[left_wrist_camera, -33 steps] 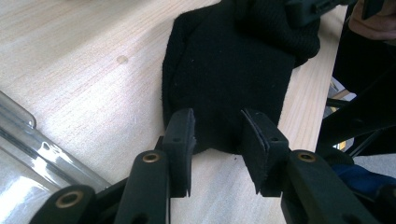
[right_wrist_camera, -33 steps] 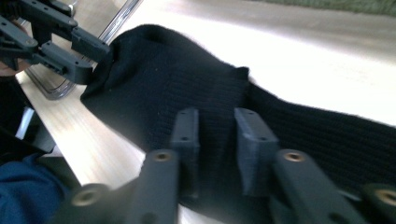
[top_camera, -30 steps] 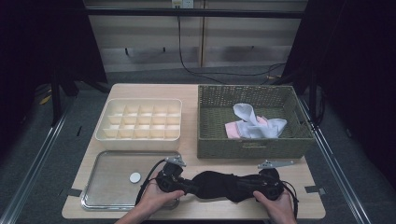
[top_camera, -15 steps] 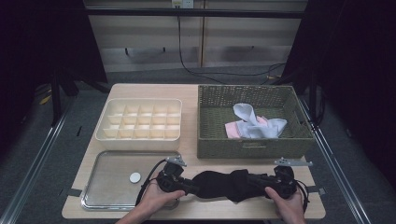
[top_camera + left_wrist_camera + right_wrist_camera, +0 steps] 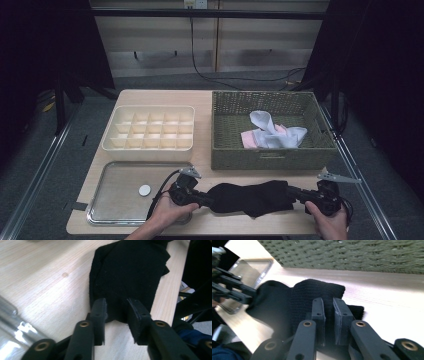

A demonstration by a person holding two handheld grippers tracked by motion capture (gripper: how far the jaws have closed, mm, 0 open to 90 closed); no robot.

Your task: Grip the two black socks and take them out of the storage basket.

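A black sock [image 5: 250,197] lies stretched along the table's front edge between my two grippers. My right gripper [image 5: 294,192] is shut on the sock's right end; in the right gripper view its jaws [image 5: 329,308] stand nearly together with the knit fabric [image 5: 312,292] pinched between them. My left gripper [image 5: 210,197] is at the sock's left end. In the left gripper view its jaws [image 5: 116,311] stand apart astride the flat end of the sock [image 5: 130,272]; they have just been closing and the pads are not pressing on it.
A cream divided organiser [image 5: 150,127] sits at the back left. A green wicker basket [image 5: 270,157] at the back right holds white and pink socks [image 5: 272,132]. A metal tray [image 5: 115,200] at the front left carries a small white disc [image 5: 144,190].
My right gripper has moved right with the sock's end, pulling the sock out longer. The left gripper has stayed in place.
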